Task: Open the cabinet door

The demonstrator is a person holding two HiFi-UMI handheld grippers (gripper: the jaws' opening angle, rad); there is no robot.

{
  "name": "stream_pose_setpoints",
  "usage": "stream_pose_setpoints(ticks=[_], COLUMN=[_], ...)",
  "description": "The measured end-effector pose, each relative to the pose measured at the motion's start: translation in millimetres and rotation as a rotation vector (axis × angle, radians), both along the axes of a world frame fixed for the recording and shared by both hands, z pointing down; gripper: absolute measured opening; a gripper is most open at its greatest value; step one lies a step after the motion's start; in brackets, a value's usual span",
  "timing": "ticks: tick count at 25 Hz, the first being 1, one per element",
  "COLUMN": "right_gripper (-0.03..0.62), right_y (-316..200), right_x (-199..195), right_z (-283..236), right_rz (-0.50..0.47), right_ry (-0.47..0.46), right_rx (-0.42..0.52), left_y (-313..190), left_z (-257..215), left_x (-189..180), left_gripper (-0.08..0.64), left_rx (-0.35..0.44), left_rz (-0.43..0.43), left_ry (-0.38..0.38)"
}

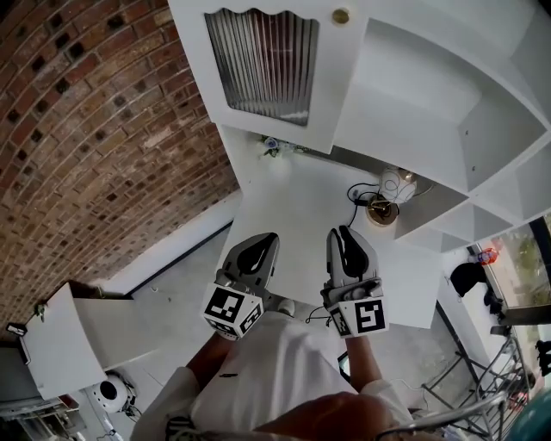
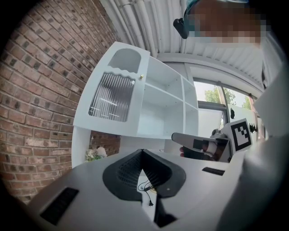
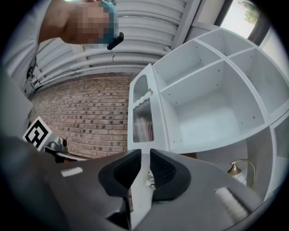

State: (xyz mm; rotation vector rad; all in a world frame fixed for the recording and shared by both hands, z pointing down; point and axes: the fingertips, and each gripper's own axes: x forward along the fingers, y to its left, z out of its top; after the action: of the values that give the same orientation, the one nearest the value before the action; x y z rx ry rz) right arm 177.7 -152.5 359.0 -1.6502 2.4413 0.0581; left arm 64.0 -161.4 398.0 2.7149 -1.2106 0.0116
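Both empty low in frame, left gripper (image 1: pixel 261 243) pinched shut, right gripper (image 1: pixel 344 234) barely parted; could let the unheld cabinet door (image 1: pixel 263 69) at upper centre drift back closed.

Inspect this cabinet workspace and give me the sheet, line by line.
Surface: white countertop below the cabinet.
Job's things: cabinet door with ribbed glass stands swung open; nothing touches its brass knob; the shelves beside it are empty.
Clutter: brass lamp and small flower sprig on the countertop.
Grippers: left hand-held gripper shut, empty; right hand-held gripper jaws slightly apart, empty; both held back from the cabinet.
Cables: black cable beside the lamp.
Surroundings: brick wall on the left; window on the right.
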Motion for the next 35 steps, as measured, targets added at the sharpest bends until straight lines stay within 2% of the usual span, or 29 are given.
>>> stream_pose_setpoints(ticks=[4, 11, 22, 28, 35], right_gripper=[0.112, 0.176, 0.209, 0.235, 0.235], right_y=[-7.2, -27.5, -62.2, -89.7, -117.9], right_x=[-3.8, 3.3, 8.1, 7.4, 2.8], right_z=[-9.6, -27.5, -53.7, -53.8, -60.4], right_rz=[-0.020, -0.009, -0.001, 0.003, 0.005], right_ry=[0.009, 0.010, 0.032, 0.046, 0.023], right_rx=[0.028, 0.071, 0.113, 0.090, 0.095], left_y=[-2.3, -13.9, -50.0, -64.6, -82.5], left_z=[-7.9, -14.1, -29.1, -34.6, -40.6], left_x=[2.1, 5.0, 10.0, 16.8, 17.0], left_gripper=[0.009, 0.009, 0.009, 0.009, 0.009], left_rx=[0.018, 0.026, 0.016, 0.032, 0.042], left_rz=[0.006, 0.010, 0.014, 0.002, -0.015], left_ry=[-0.012, -0.002, 0.002, -0.008, -0.013])
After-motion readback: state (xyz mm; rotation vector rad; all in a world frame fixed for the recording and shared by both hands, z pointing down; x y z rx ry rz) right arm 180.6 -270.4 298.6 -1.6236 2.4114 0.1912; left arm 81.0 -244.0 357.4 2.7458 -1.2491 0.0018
